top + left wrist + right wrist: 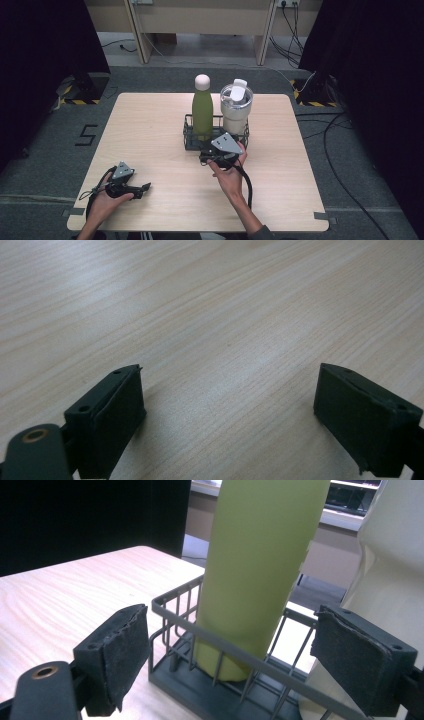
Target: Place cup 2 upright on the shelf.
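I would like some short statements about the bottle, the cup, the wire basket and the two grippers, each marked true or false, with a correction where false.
1. The tall green bottle with a pale pink cap stands upright inside the dark wire basket. True.
2. The cream tumbler with a clear lid lies on its side on the light wooden table. False: it stands upright in the basket, beside the bottle.
3. The right gripper is shut on the bottle. False: its jaws are open, facing the basket rail in front of the bottle.
4. The left gripper is open over bare table. True.
5. The left gripper is at the basket. False: it is near the table's front left corner, apart from it.
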